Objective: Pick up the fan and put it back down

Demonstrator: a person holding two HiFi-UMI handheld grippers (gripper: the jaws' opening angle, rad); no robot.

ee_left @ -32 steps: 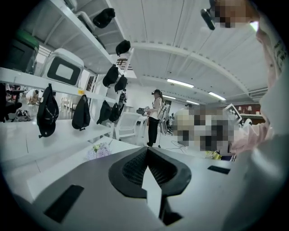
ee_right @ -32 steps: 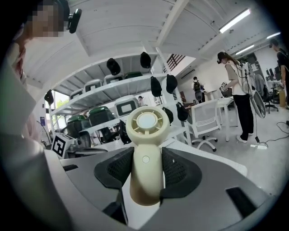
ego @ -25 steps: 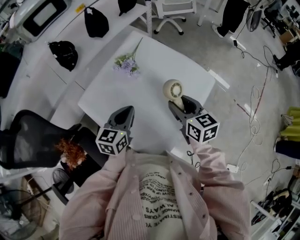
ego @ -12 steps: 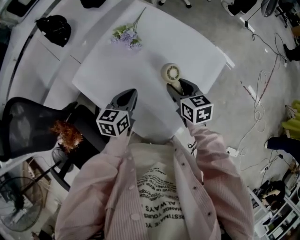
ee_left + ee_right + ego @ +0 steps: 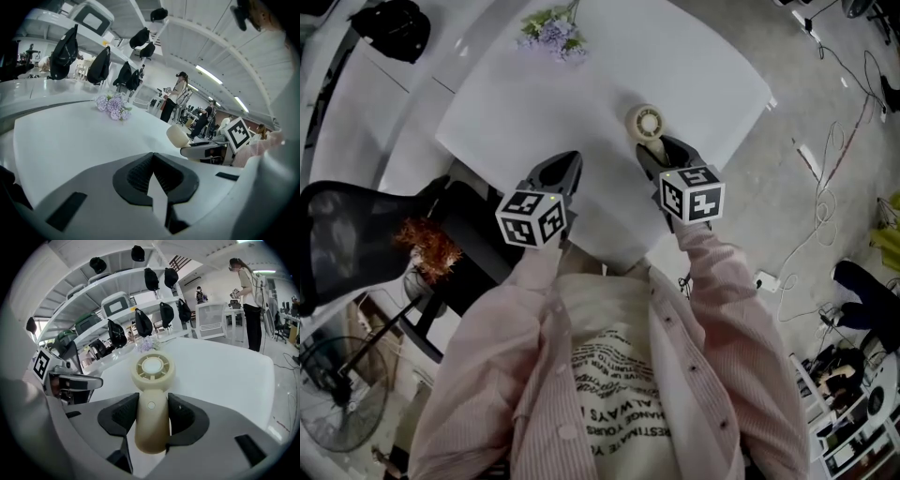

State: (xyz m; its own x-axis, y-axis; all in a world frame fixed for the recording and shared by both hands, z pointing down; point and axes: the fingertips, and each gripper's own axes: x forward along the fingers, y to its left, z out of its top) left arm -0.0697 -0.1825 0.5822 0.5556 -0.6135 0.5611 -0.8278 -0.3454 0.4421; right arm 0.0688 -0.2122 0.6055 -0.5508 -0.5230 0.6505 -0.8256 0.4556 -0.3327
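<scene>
Fan (image 5: 151,380) is clamped by its handle in the right gripper (image 5: 152,414) over the table (image 5: 581,94), left gripper (image 5: 153,177) closed, empty.

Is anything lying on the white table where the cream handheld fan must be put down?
Nothing visible. The cream handheld fan is held by the right gripper, and the white table around it is bare. The purple flowers lie far off, at the table's far side.

White table (image 5: 581,94) stretched out ahead of the right claw (image 5: 664,148), grey floor (image 5: 769,225) spread off to its right, a black mesh office chair (image 5: 347,239) sat left of the left claw (image 5: 567,164), and beyond stood white shelves (image 5: 126,294) hung with black bags (image 5: 143,323) under ceiling strip lights (image 5: 208,75).
</scene>
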